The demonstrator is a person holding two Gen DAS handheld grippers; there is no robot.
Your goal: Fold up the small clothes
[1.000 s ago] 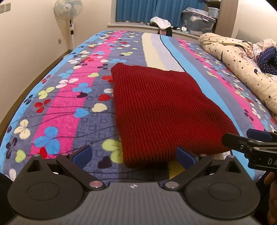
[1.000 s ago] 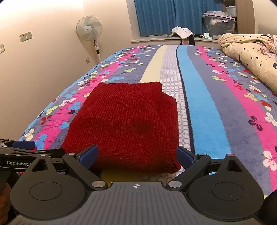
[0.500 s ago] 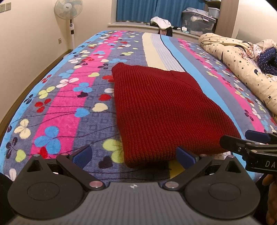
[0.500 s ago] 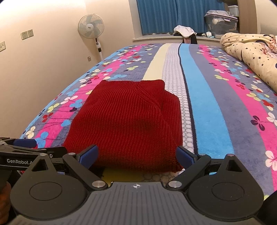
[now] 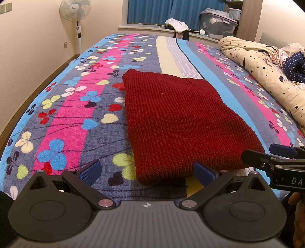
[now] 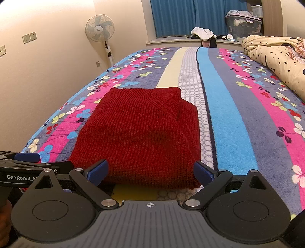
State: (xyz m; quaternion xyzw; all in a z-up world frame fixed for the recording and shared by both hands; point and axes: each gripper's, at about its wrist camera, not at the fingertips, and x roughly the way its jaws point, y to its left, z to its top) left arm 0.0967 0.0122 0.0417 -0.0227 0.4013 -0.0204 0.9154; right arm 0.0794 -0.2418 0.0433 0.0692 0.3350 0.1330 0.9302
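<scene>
The dark red ribbed knit sweater [image 5: 177,122] lies folded into a thick rectangle on the bed, on a fleecy bedspread [image 5: 72,106] striped in pink, grey, cream and blue with clover-leaf prints. The left hand-held gripper [image 5: 146,171] sits low at the near edge, jaws spread wide, empty; the sweater's near left corner falls between its blue ribbed pads [image 5: 89,171], close in front, and I cannot tell if the right-side pad touches the knit. From the right wrist view the right hand-held gripper [image 6: 150,171] is spread wide too, gripping nothing, and the sweater's near fold [image 6: 141,133] spans almost the whole gap between its blue pads [image 6: 204,173]. Each tool shows in the other's view: the right one pokes in at the sweater's near right corner [image 5: 274,164], the left one, with white lettering on black, just beside the near left corner [image 6: 28,169].

The knit is chunky, with vertical ribs, a diagonal seam across the top layer and rounded, bulky edges. A yellow patch of the bedspread peeks out under the near fold. Further off: a rolled cream quilt with dark stars [image 5: 263,68] along the right side, a white pedestal fan [image 6: 100,28] by the wall, blue curtains [image 6: 190,17] at the window
</scene>
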